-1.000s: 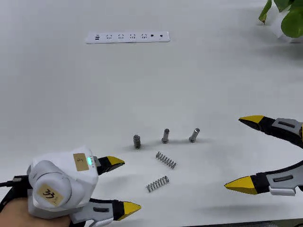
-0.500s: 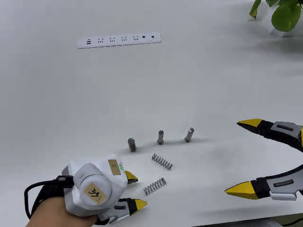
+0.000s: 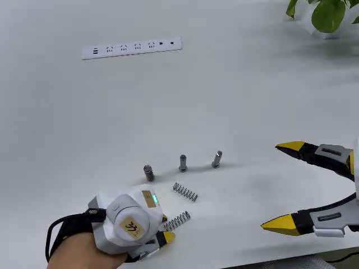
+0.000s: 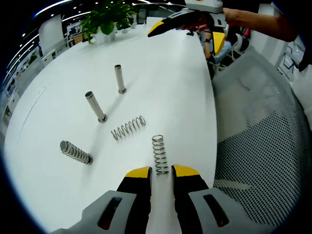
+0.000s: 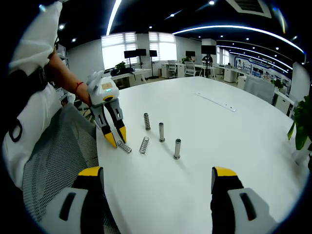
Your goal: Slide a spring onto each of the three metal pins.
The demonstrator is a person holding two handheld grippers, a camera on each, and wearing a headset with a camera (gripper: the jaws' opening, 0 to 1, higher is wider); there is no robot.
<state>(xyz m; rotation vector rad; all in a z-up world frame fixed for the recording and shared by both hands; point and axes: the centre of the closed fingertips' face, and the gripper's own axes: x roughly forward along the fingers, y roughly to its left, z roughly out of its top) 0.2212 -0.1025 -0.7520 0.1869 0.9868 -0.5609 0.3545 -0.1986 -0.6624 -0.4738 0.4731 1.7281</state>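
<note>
- Two grippers work over the white table [image 3: 224, 84]: the left gripper [image 4: 161, 169] sits low, jaws narrowly parted, tips flanking one spring [image 4: 159, 153]; the right gripper [image 3: 282, 185] hovers aside, spread wide.
- A second spring [image 4: 128, 128] lies loose beside three upright pins [image 3: 183, 163]; the leftmost pin [image 3: 148, 172] wears a coil.

Head view looks down; opposed gripper views share the pins [image 3: 183, 163].
</note>
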